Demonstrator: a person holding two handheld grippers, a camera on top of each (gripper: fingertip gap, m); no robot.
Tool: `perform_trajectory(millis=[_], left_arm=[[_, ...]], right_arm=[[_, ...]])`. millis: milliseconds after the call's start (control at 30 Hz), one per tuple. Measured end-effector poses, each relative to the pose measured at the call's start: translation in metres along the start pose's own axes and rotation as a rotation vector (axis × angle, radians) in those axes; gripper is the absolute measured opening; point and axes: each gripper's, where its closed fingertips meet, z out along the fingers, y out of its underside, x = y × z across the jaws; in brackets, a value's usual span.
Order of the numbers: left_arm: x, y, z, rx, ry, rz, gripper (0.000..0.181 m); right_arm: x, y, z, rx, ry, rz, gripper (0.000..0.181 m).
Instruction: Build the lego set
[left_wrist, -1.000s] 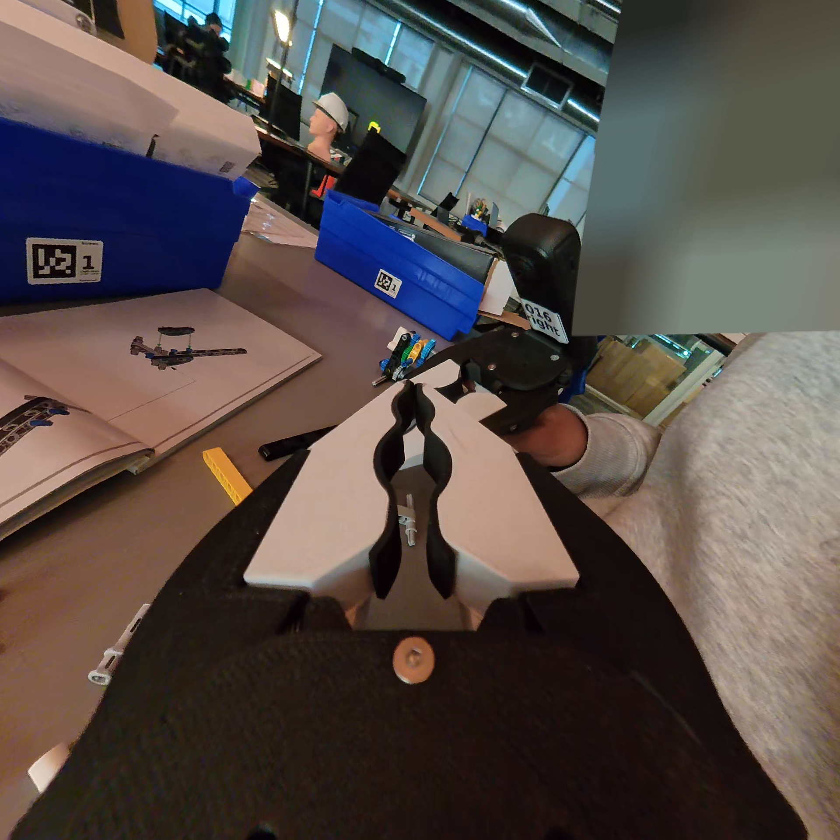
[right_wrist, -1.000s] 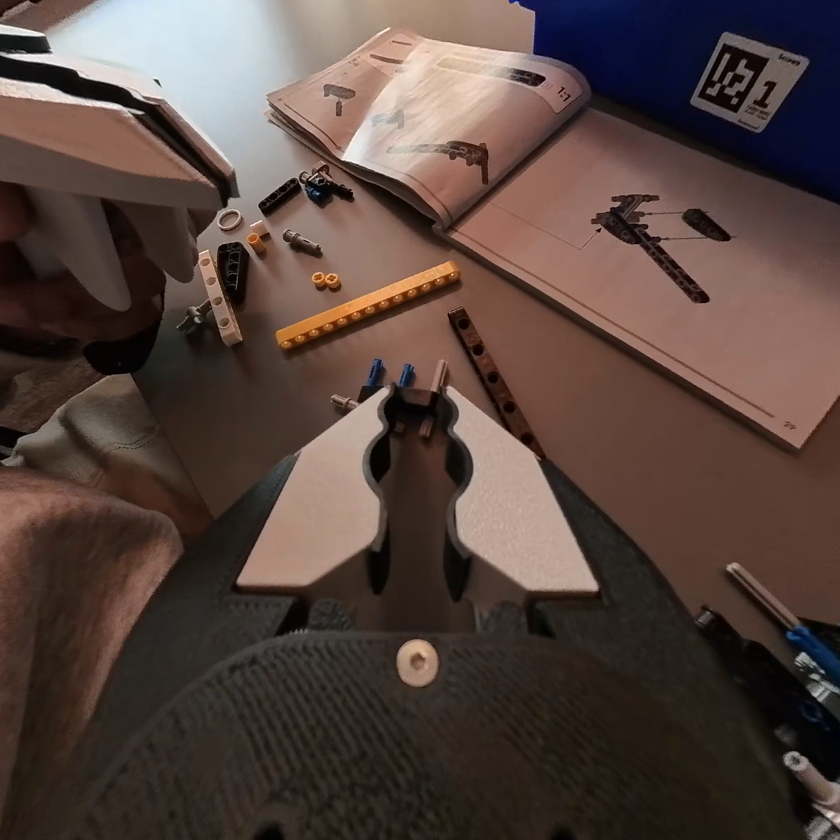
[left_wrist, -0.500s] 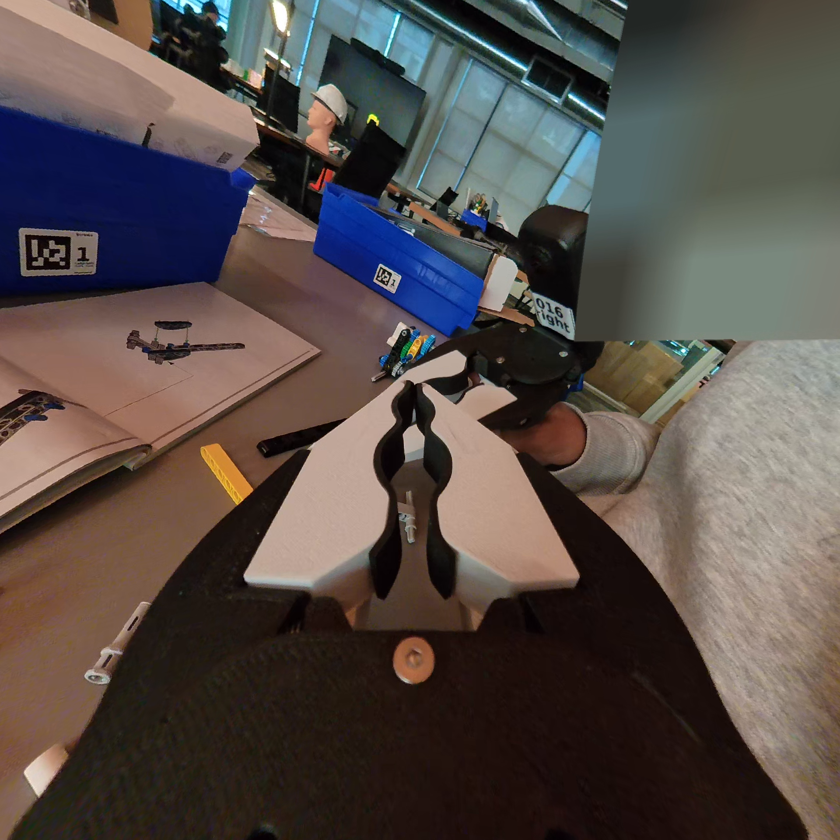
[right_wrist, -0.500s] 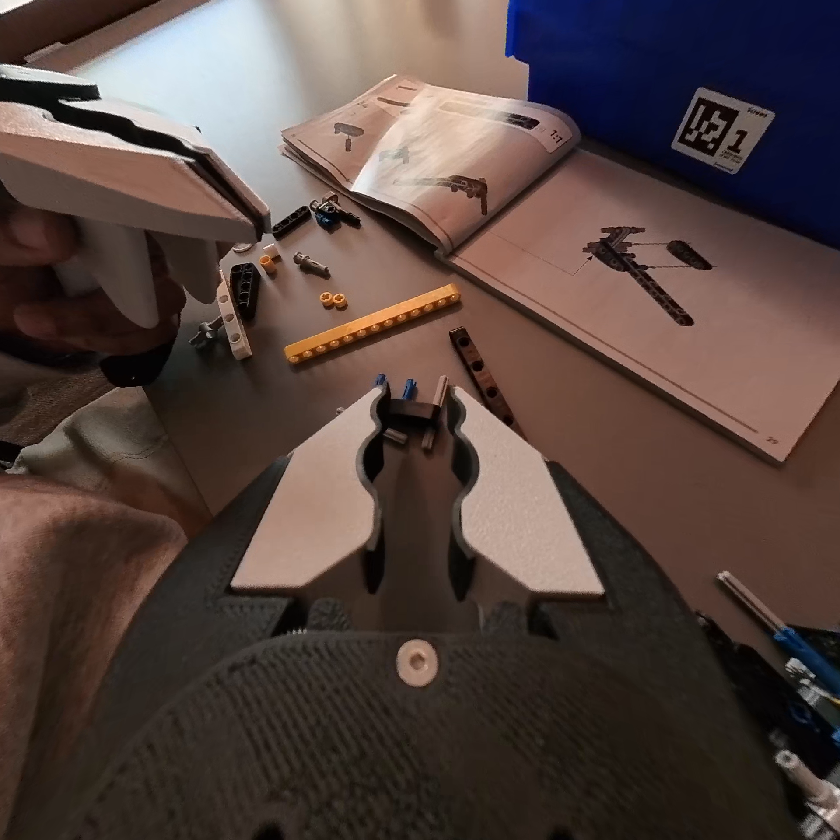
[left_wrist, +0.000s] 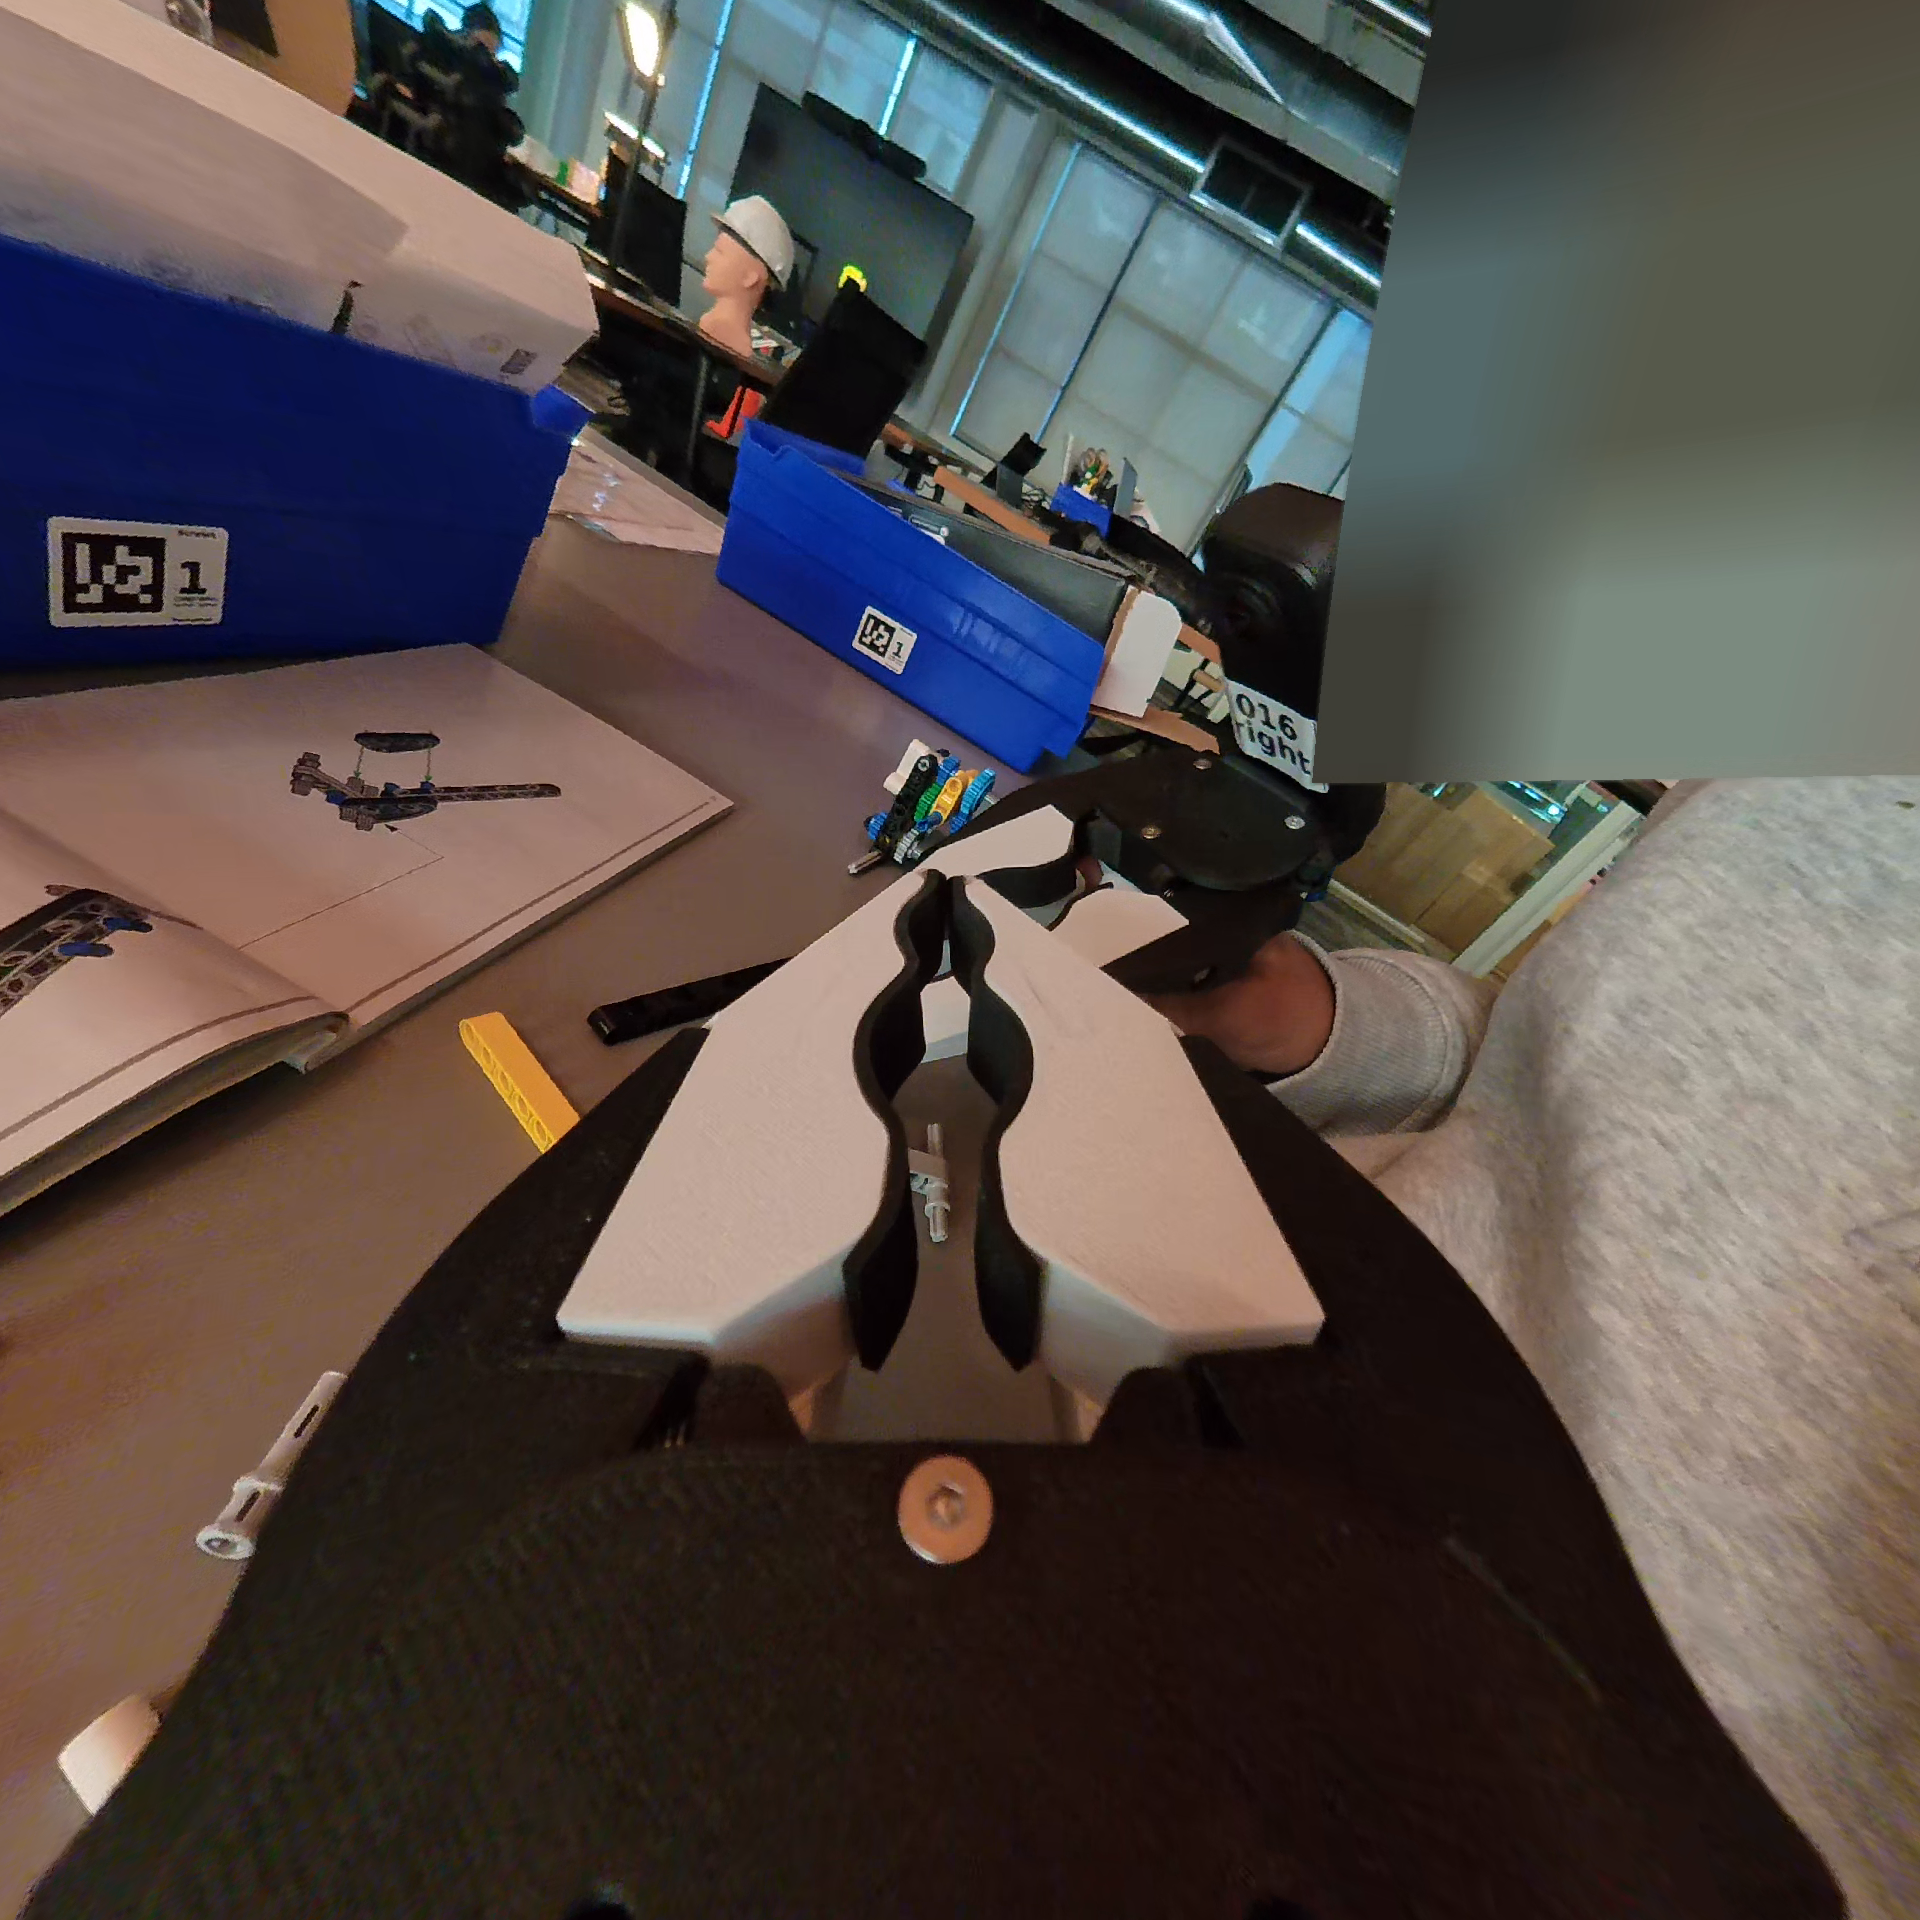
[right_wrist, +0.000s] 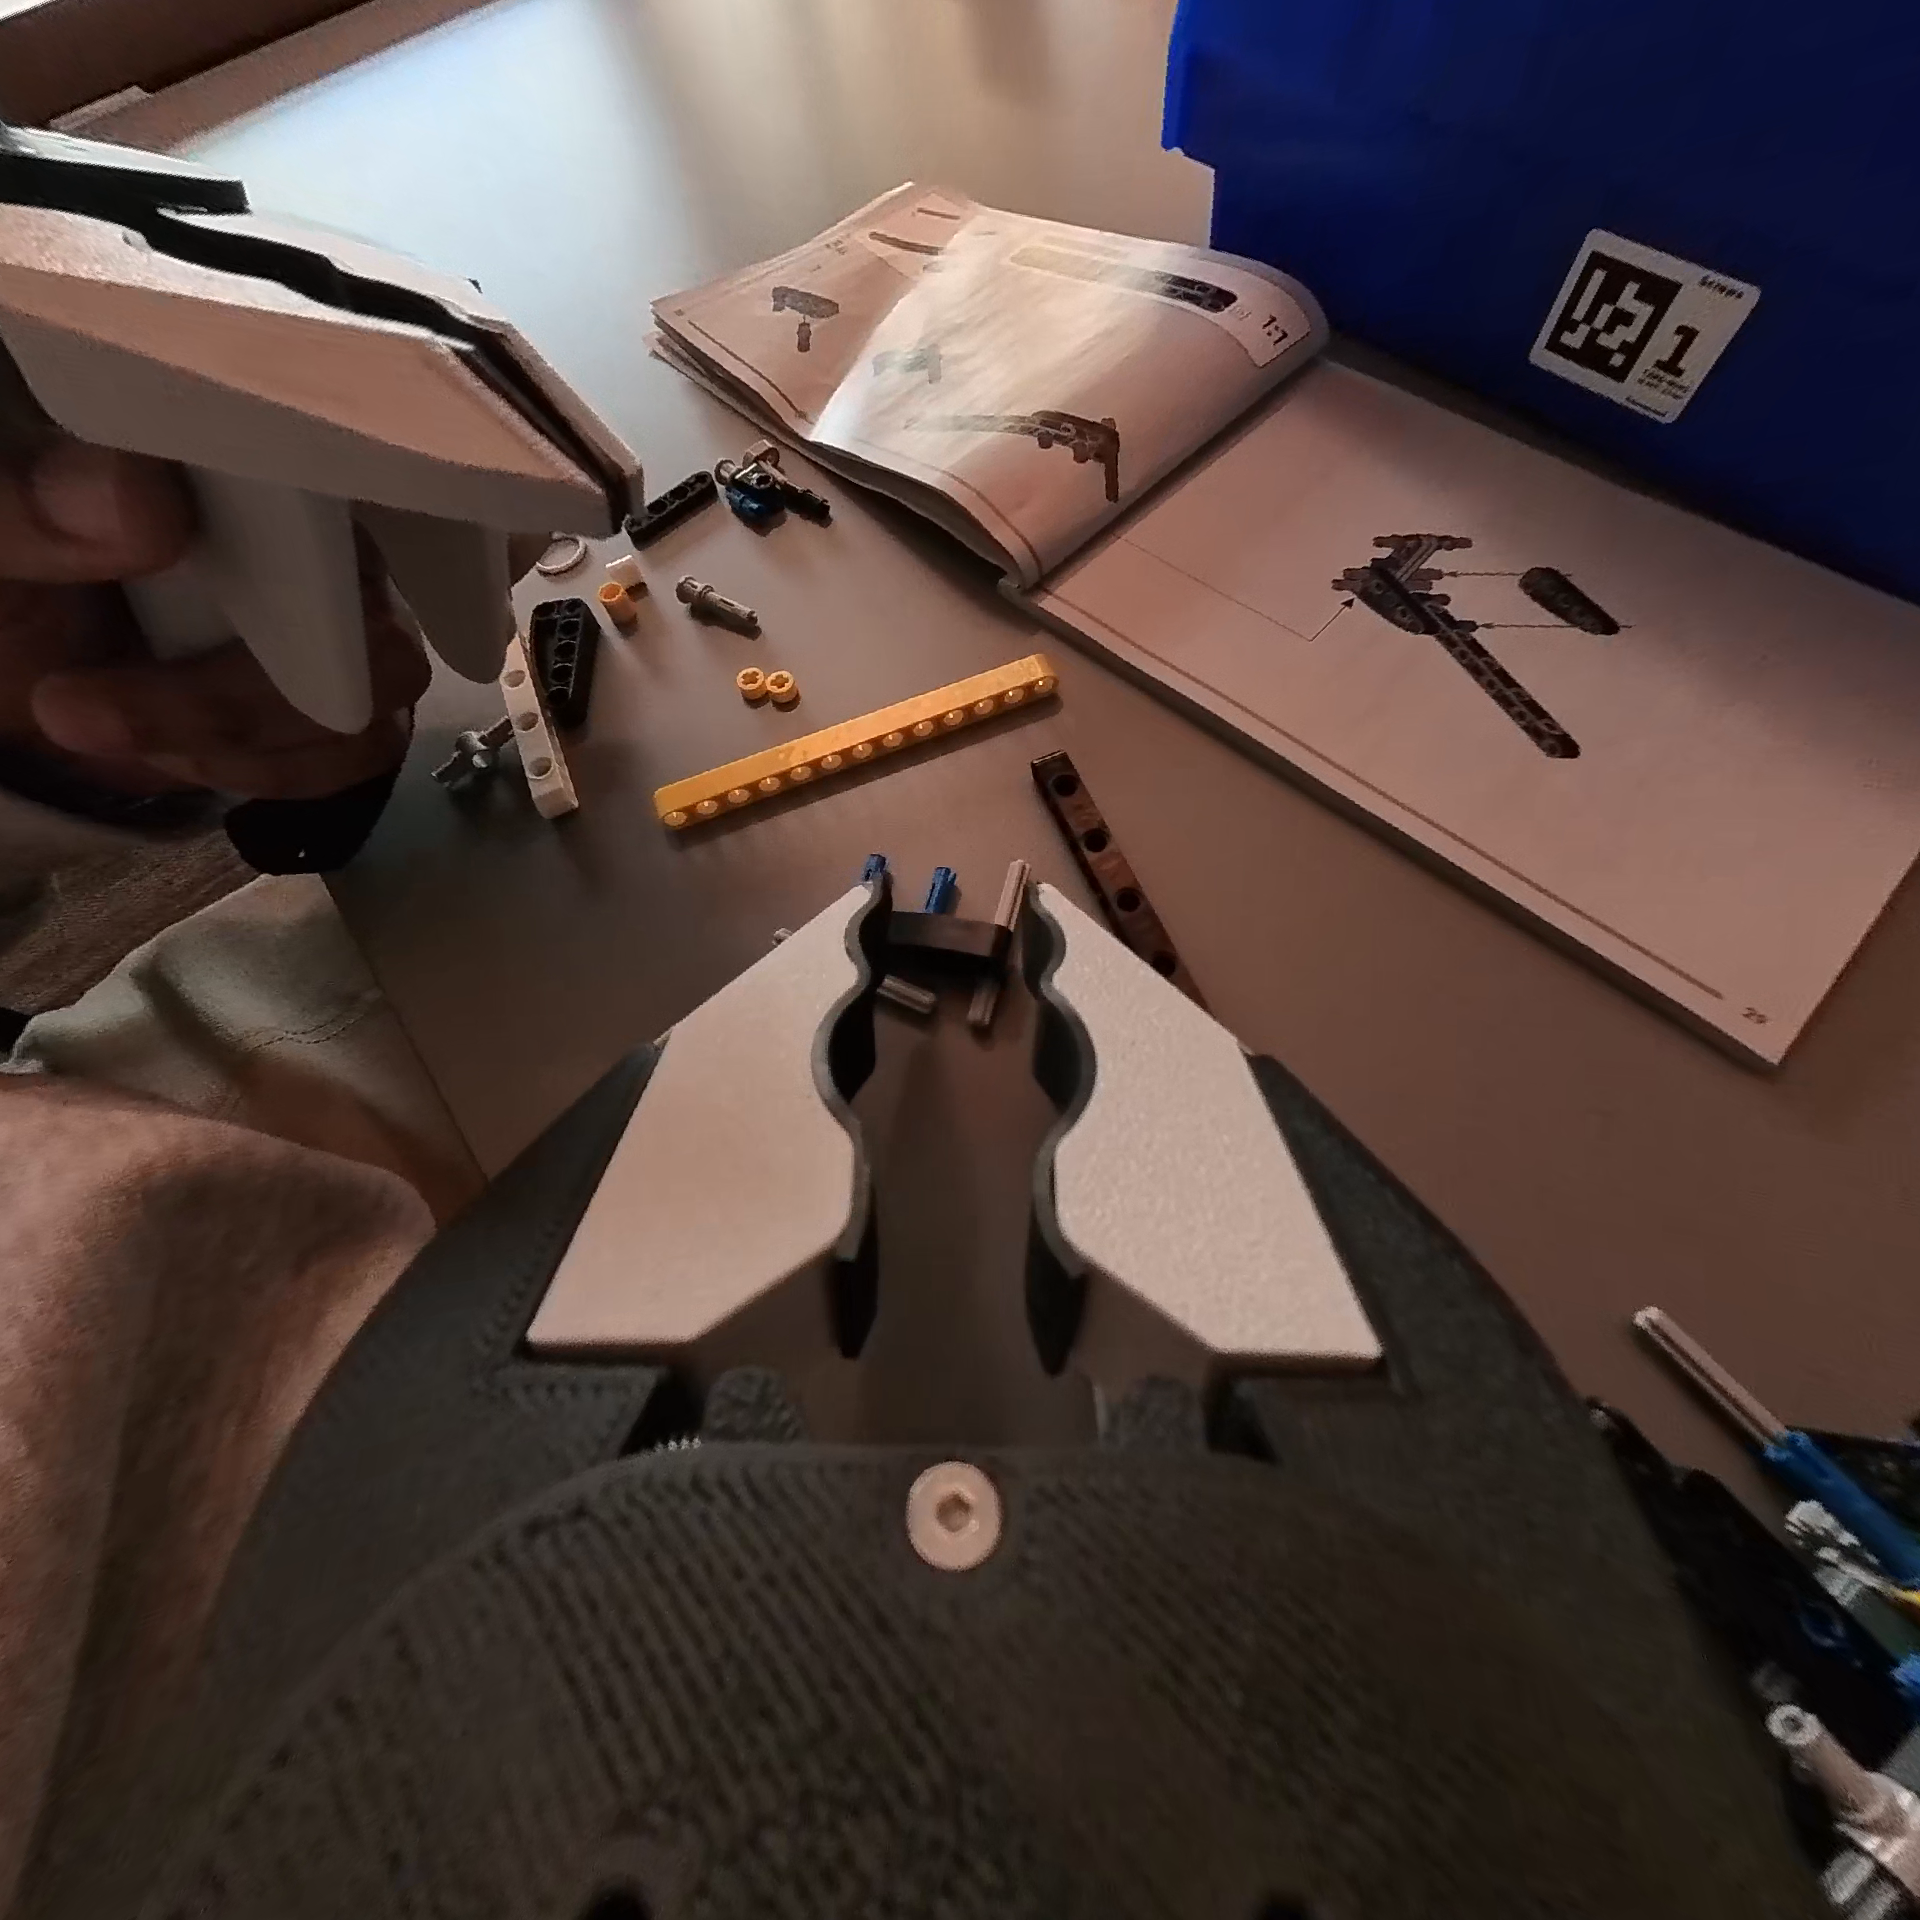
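Note:
My right gripper (right_wrist: 943, 920) is shut on a small black lego piece (right_wrist: 940, 938) with two blue pins and a tan axle, held just above the table. My left gripper (left_wrist: 948, 896) is shut; it also shows in the right wrist view (right_wrist: 615, 501), hovering over a group of small parts. A small grey pin (left_wrist: 932, 1184) shows through the gap behind its tips; I cannot tell if it is held. A yellow long beam (right_wrist: 857, 743) and a black long beam (right_wrist: 1107, 862) lie ahead of the right gripper.
An open instruction booklet (right_wrist: 1455, 675) lies before a blue bin (right_wrist: 1558, 156). Small parts include a white beam (right_wrist: 535, 738), orange bushes (right_wrist: 767, 684) and a grey pin (right_wrist: 717, 603). A second blue bin (left_wrist: 914, 613) and a partial assembly (left_wrist: 930, 800) stand at the right. There is about 8 centimetres between the tips of the two grippers.
In the right wrist view the left gripper has moved right and forward, its tip now over the small parts. The right gripper still holds the black piece.

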Motion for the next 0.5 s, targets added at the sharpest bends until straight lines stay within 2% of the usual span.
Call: perform_trajectory(millis=[500], left_arm=[[-0.0073,-0.0024,-0.0026,0.018,-0.005,-0.042,0.0]], right_arm=[[0.0042,-0.0016,0.0006,0.008,-0.007,0.036,0.024]])
